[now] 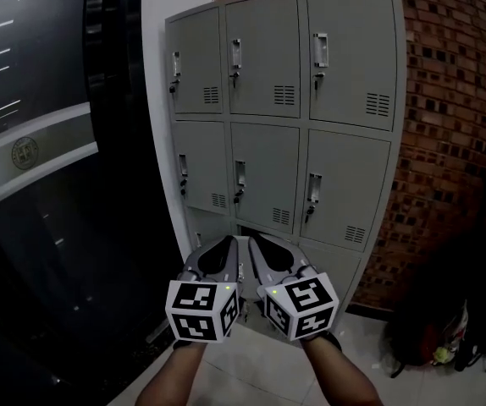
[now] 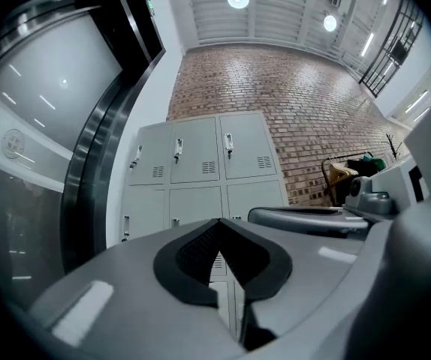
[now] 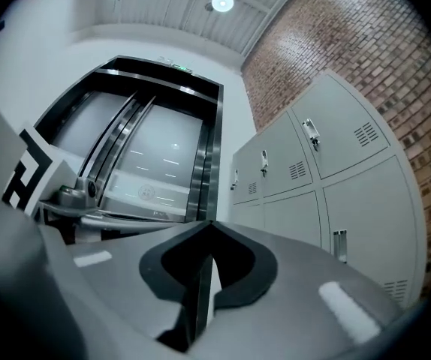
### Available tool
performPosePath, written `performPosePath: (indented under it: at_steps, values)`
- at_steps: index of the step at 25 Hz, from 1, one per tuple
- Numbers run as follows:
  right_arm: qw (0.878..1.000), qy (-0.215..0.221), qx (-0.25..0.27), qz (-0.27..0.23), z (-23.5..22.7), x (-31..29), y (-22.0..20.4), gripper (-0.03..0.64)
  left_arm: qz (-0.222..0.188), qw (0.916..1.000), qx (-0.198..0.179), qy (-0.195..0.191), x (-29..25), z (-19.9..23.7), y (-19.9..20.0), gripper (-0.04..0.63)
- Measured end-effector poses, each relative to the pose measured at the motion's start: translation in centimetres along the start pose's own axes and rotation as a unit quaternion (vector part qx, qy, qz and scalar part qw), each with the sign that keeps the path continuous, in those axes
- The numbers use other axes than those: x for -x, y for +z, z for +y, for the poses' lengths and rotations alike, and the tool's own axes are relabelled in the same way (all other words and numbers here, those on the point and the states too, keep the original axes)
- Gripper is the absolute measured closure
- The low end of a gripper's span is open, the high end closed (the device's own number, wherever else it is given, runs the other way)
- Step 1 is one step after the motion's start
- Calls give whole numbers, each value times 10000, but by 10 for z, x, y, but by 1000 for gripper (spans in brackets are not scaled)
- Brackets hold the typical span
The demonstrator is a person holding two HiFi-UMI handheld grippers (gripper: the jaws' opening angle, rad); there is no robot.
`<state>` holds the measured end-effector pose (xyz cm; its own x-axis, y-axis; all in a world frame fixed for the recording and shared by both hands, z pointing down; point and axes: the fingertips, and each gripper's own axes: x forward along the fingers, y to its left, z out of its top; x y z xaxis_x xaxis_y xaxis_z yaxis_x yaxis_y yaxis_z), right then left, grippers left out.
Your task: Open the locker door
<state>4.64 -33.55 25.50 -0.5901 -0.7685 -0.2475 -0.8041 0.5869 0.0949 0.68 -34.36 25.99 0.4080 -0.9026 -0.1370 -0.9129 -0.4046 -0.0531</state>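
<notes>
Your left gripper point(image 1: 224, 245) and right gripper point(image 1: 258, 242) sit side by side at lower centre of the head view. Both have their fingers pinched together with nothing between them. The locker point(image 1: 285, 117) fills centre and top, against the brick wall point(image 1: 455, 100) at right. Every door in view is closed. Both grippers are short of it and touch nothing.

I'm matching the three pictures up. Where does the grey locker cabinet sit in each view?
Head view: locker cabinet in the upper middle.
Left gripper view: locker cabinet in the middle, just above the jaws.
Right gripper view: locker cabinet on the right side.
Shared landmark: the brick wall behind it.
</notes>
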Motion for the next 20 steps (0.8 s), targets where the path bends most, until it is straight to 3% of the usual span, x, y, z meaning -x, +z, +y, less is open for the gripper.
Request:
performPosePath:
  at_steps: [4,10,20]
  values:
    - [9999,124,41,-11,-27,-17,0,617,-40,10000,42,17,-31,-2,6,591]
    - [9983,251,516,-61,-53,-46,20,617,-33,9999,139,-15,-66,5,25,591]
    - [9972,249,585,-404,-81,-104,55,617,-191,9997,100,-62,-121,37,50,591]
